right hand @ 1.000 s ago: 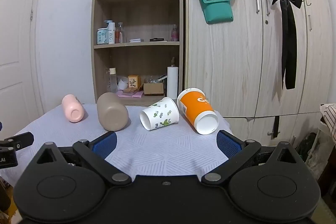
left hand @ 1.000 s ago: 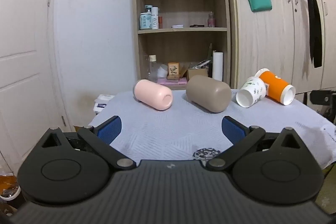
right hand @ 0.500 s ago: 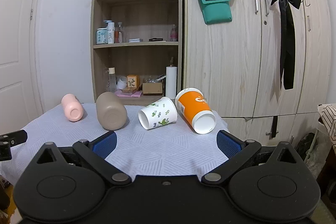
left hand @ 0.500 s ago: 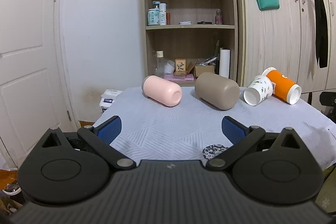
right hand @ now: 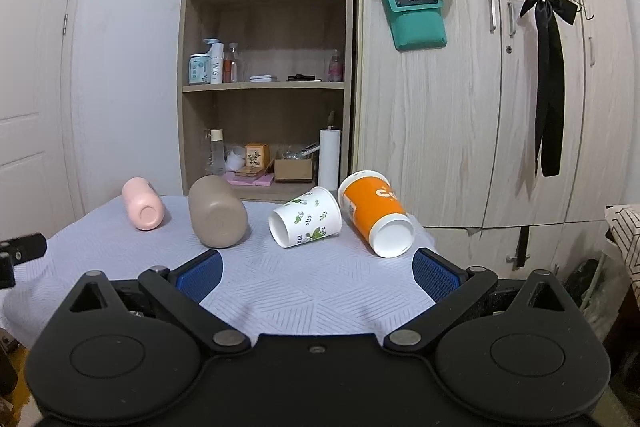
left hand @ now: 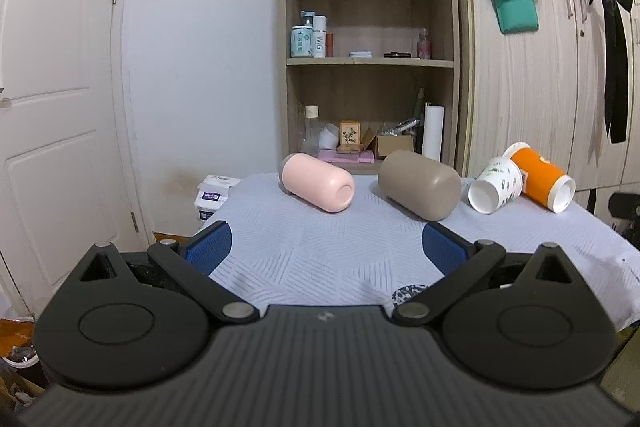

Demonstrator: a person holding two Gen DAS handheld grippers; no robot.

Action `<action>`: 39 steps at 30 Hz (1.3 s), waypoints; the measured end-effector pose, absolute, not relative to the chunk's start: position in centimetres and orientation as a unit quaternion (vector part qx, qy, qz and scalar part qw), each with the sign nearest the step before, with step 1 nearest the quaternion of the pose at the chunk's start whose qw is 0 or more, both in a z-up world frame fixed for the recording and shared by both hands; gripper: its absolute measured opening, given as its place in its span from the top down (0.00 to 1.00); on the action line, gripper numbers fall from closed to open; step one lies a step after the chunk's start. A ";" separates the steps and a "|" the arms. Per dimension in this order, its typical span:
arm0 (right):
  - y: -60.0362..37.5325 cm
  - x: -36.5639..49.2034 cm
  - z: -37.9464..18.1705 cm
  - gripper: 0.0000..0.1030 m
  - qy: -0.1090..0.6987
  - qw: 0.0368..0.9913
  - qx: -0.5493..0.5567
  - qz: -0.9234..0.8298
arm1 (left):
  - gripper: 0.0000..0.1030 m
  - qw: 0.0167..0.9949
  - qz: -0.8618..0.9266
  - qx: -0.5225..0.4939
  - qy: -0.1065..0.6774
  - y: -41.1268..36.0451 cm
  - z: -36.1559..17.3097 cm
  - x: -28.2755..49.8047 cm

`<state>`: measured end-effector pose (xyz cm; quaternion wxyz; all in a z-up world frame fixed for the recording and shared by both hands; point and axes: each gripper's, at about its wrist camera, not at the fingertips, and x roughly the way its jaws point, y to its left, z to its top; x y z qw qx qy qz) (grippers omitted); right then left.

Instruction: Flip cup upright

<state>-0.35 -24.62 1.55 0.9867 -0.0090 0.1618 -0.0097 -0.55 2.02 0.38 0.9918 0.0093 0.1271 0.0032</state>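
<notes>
Both views are sitting slightly differently than a second ago; four cups are lying sideways on the bench (right hand: pixel 320 291): pink cup (left hand: pixel 318 182), taupe cup (left hand: pixel 419 185), leaf-print cup (right hand: pixel 306 222), orange cup (right hand: pixel 374 213). Left claw (left hand: pixel 325 247) and right claw (right hand: pixel 316 271) are hovering spread wide, gripping nothing.

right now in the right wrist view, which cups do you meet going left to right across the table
pink cup → taupe cup → white leaf-print paper cup → orange paper cup; all four lie on their sides.
</notes>
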 end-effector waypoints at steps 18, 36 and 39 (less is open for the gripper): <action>-24.4 -0.1 1.7 0.00 0.169 0.986 -0.004 0.002 | 0.00 0.992 0.001 0.005 0.129 2.6 0.5 -0.9; -24.2 -0.1 1.4 0.00 0.174 0.985 -0.008 0.007 | 0.00 0.990 -0.012 0.010 0.141 2.3 0.9 -0.8; -24.1 0.1 1.6 0.00 0.182 0.983 -0.012 0.008 | 0.00 0.990 -0.015 0.015 0.143 2.2 1.3 -0.6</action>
